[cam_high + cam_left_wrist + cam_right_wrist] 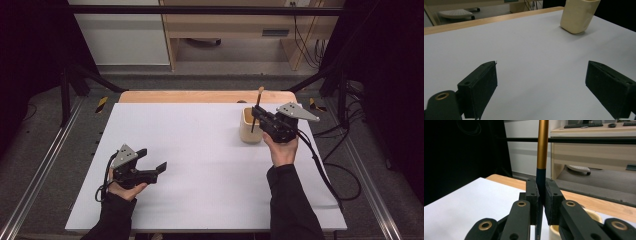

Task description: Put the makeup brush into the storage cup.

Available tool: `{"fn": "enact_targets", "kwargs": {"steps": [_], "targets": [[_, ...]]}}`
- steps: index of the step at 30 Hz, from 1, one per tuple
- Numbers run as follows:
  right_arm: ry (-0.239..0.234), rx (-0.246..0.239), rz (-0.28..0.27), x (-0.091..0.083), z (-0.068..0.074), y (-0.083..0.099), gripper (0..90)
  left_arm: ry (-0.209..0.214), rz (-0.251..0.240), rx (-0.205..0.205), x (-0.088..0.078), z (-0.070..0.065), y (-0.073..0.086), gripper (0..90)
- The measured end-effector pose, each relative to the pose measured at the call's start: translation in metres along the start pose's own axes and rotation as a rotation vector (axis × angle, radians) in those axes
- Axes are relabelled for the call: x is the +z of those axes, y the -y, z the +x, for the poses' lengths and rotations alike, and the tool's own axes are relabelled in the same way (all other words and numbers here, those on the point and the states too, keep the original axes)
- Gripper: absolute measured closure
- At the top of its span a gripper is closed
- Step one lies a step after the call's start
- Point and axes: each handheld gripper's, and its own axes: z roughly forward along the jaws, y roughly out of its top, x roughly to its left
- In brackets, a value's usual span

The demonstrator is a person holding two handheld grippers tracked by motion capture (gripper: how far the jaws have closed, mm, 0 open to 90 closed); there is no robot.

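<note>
Black right gripper (258, 116) clamps pen (258, 106) upright over cup (248, 131).

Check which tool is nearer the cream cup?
Right. The right tool is at the cream cup, shut on a pen upright over its rim. The left tool sits open, far across the table.

Between the black right gripper (541, 202) jaws stands a pen (542, 150), gold above and dark blue below, over a cream cup (250, 126) on the white table (200, 150).
</note>
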Motion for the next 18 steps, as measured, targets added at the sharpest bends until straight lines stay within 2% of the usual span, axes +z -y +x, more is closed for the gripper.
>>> {"fn": "enact_targets", "kwargs": {"steps": [9,18], "targets": [[0.044,0.008,0.005,0.01,-0.013,-0.01,83.0,-0.006,0.004,-0.009,-0.004,0.005,0.003,10.0],[0.079,0.028,0.011,0.024,-0.024,-0.009,83.0,-0.01,0.005,-0.012,-0.005,0.008,0.004,10.0]]}}
